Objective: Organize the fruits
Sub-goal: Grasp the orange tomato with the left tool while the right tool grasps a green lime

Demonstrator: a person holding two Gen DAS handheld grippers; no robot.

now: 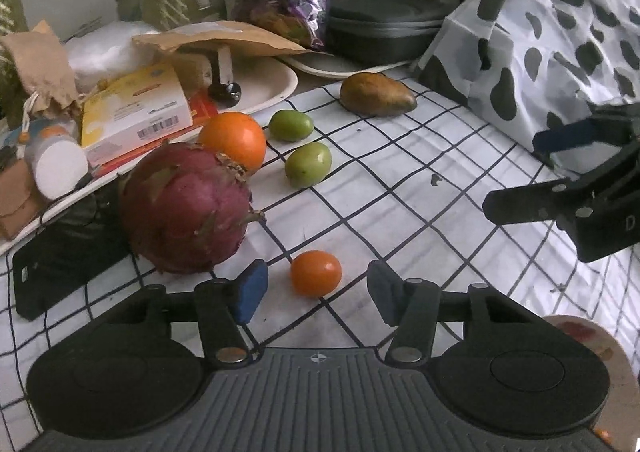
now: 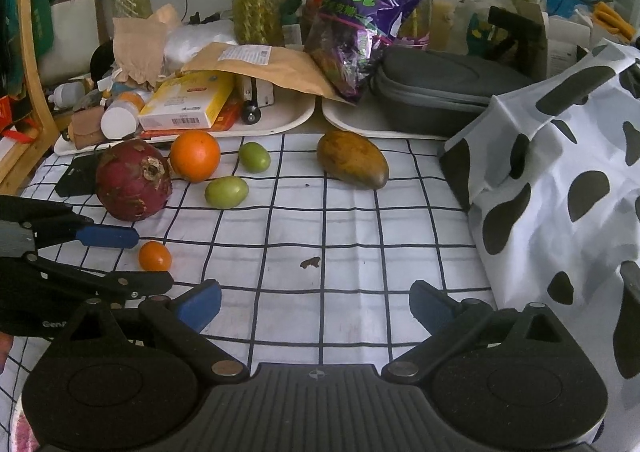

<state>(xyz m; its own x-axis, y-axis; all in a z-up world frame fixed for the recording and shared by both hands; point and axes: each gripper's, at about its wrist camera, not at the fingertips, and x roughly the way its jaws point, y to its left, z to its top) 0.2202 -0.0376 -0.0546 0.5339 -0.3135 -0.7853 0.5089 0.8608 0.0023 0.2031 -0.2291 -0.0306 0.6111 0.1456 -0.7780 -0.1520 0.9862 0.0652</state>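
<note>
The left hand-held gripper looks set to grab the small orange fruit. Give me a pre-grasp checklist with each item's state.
1. Small orange fruit sits between the fingers of the left hand-held gripper: ok.
2. Pads touching the fruit: not ok, gaps show on both sides.
3. Dragon fruit clear of the left finger: cannot tell, it is very close.
4. Right hand-held gripper open, holding nothing: ok.
5. Checked cloth lies flat around the fruit: ok.
</note>
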